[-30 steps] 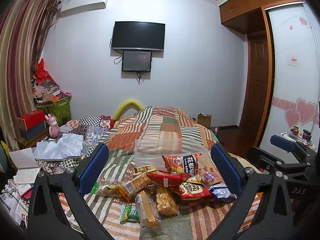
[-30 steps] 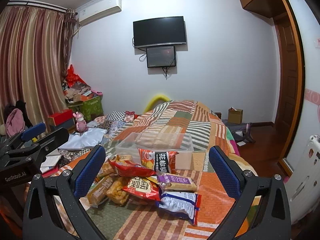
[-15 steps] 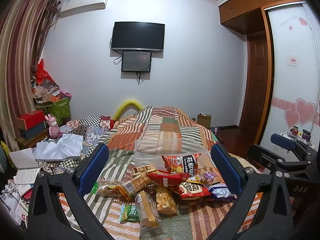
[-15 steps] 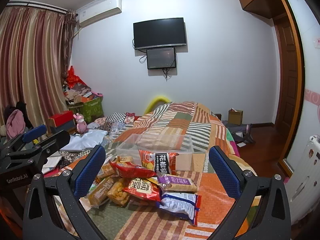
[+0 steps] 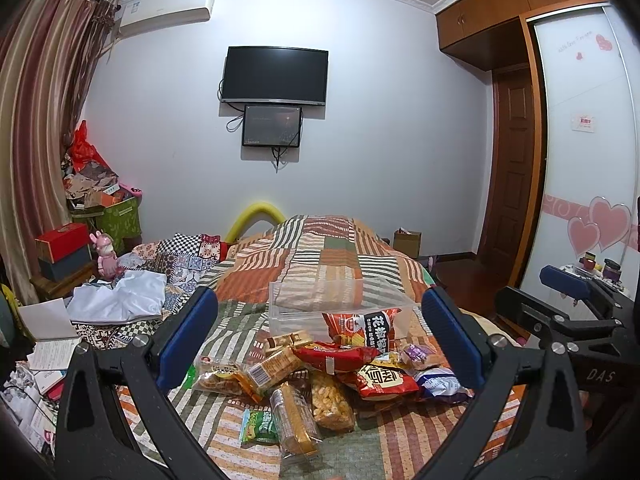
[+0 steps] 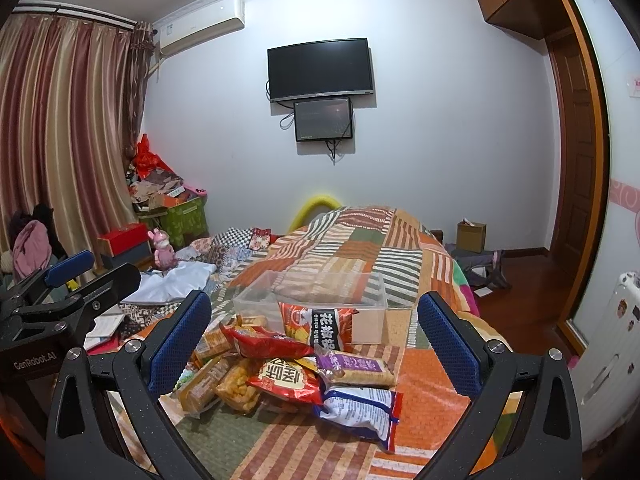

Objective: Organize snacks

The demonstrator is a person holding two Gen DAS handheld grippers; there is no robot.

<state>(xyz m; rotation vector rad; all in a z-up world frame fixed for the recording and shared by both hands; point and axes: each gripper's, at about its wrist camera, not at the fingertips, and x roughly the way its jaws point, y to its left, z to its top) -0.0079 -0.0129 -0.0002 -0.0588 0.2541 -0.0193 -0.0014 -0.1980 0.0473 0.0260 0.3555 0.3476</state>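
The snacks (image 5: 320, 364) lie in a loose heap on the bed (image 5: 320, 248), near its foot, with a red chip bag (image 6: 316, 322) propped against the near wall of an empty clear bin (image 6: 376, 300) just behind them. A blue-and-white bag (image 6: 360, 404) sits at the heap's near right edge, and a small green packet (image 5: 258, 426) at its near left. My left gripper (image 5: 320, 344) hangs above the heap with its jaws spread wide and nothing between them; my right gripper (image 6: 316, 344) is the same, wide apart and empty. Over the last second almost nothing has shifted: the right view has crept only slightly closer to the pile, and no packet has moved. I read that as the task being at its very start, with every snack out of the bin. The blue-and-white bag looks the easiest first pick for the right side, though crinkly foil may slip. Beyond the bed are a wall television (image 5: 276, 74), curtains (image 6: 68, 140) and a wardrobe (image 5: 580, 140).
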